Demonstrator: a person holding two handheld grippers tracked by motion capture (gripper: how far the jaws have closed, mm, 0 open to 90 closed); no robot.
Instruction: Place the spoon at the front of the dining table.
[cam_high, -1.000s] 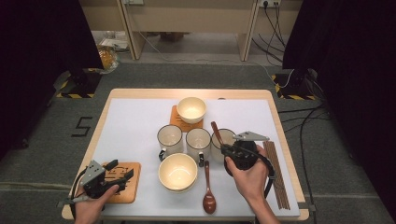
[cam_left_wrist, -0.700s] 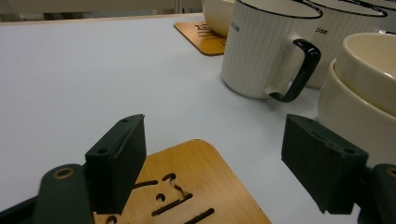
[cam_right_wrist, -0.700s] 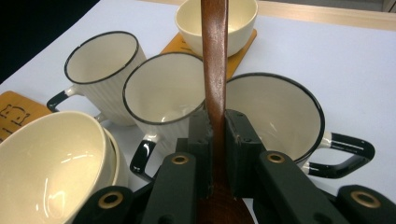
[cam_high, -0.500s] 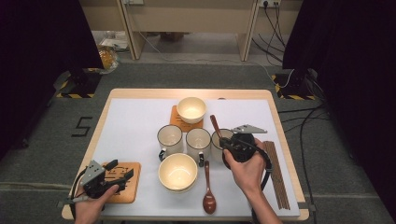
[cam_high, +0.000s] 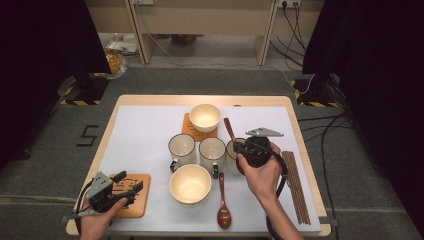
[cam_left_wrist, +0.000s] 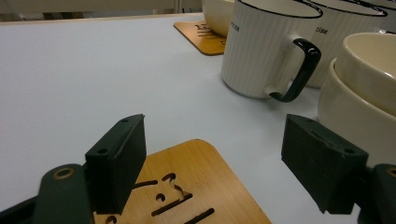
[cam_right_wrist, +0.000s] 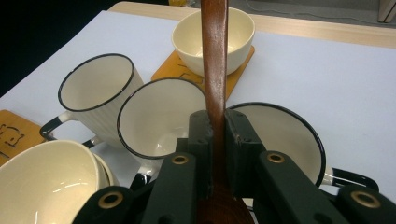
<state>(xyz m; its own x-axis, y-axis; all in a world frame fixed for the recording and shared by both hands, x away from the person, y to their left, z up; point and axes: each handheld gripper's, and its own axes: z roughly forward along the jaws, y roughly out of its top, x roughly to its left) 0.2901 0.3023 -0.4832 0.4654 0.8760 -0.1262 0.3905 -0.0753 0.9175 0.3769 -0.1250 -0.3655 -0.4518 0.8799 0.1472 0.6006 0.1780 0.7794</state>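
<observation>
My right gripper (cam_high: 239, 147) (cam_right_wrist: 215, 126) is shut on the handle of a dark wooden spoon (cam_high: 228, 128) (cam_right_wrist: 214, 56). It holds the spoon over the rightmost of three white black-rimmed mugs (cam_high: 234, 155) (cam_right_wrist: 280, 135); the handle points away toward a cream bowl (cam_high: 205, 117) (cam_right_wrist: 219, 39) on a bamboo coaster. My left gripper (cam_high: 129, 181) (cam_left_wrist: 219, 163) is open and holds nothing. It hovers low over another bamboo coaster (cam_high: 131, 194) (cam_left_wrist: 205, 186) at the table's front left.
The other two mugs (cam_high: 181, 148) (cam_high: 212, 151) stand in a row left of the right gripper. Two stacked cream bowls (cam_high: 190, 184) (cam_left_wrist: 369, 84) sit in front of them. A second wooden spoon (cam_high: 223, 206) lies near the front edge; dark chopsticks (cam_high: 296, 185) lie at the right.
My right gripper has shifted slightly left and away with the spoon, bringing it over the right mug. The left gripper has stayed in place.
</observation>
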